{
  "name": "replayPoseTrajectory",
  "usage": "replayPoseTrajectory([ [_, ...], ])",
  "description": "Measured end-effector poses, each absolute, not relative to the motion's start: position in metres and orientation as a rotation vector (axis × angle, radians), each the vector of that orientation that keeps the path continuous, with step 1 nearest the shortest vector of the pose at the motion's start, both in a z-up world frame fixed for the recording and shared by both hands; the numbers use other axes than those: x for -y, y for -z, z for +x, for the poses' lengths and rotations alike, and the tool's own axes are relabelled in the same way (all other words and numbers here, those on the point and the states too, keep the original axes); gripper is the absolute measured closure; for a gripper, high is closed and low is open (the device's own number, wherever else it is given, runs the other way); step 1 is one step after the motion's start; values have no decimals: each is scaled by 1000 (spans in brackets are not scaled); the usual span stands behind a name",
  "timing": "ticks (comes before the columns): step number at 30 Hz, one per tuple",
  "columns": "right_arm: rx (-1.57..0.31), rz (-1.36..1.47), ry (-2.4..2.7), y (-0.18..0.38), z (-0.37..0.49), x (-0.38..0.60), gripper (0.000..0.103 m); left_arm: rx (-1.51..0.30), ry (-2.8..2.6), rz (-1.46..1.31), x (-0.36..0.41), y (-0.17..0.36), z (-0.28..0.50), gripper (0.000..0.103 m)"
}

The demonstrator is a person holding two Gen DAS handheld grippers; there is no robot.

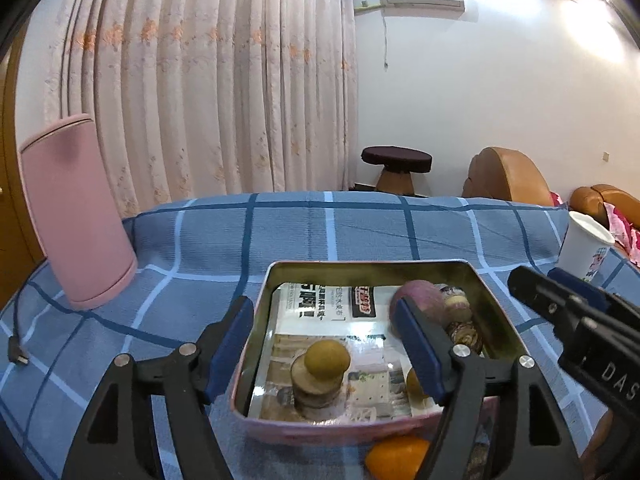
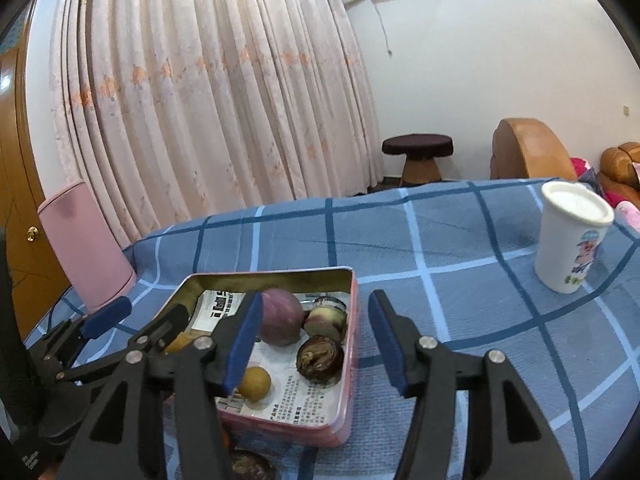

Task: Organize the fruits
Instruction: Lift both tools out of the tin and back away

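Note:
A pink metal tin point(image 1: 360, 428) lined with printed paper sits on the blue checked cloth. In it lie a purple round fruit point(image 2: 280, 316), two dark halved fruits point(image 2: 320, 356), and small yellow-brown longans point(image 1: 327, 360) point(image 2: 255, 383). An orange point(image 1: 396, 456) lies on the cloth just in front of the tin. My left gripper point(image 1: 324, 344) is open and empty over the tin's front left. My right gripper point(image 2: 316, 344) is open and empty over the tin's right wall; it also shows in the left wrist view point(image 1: 568, 308).
A pink cylinder point(image 1: 76, 212) stands at the back left with a cable point(image 1: 16, 344) beside it. A white paper cup point(image 2: 568, 240) stands at the right. A dark fruit point(image 2: 248, 466) lies before the tin. The table's far edge, a stool and sofa lie behind.

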State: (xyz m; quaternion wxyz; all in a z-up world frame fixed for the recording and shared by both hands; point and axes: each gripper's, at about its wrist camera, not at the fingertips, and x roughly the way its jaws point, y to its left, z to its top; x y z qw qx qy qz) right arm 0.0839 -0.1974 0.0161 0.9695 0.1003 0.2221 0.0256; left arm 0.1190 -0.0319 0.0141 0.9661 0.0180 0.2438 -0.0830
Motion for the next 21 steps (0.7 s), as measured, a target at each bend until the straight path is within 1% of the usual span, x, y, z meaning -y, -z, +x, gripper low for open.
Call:
replayPoseTrajectory([
  [11, -421, 188, -50, -14, 62, 188, 44, -461, 133, 87, 31, -8, 95, 29],
  [21, -406, 181, -41, -13, 43, 185, 43, -460, 129, 54, 21, -8, 79, 29],
])
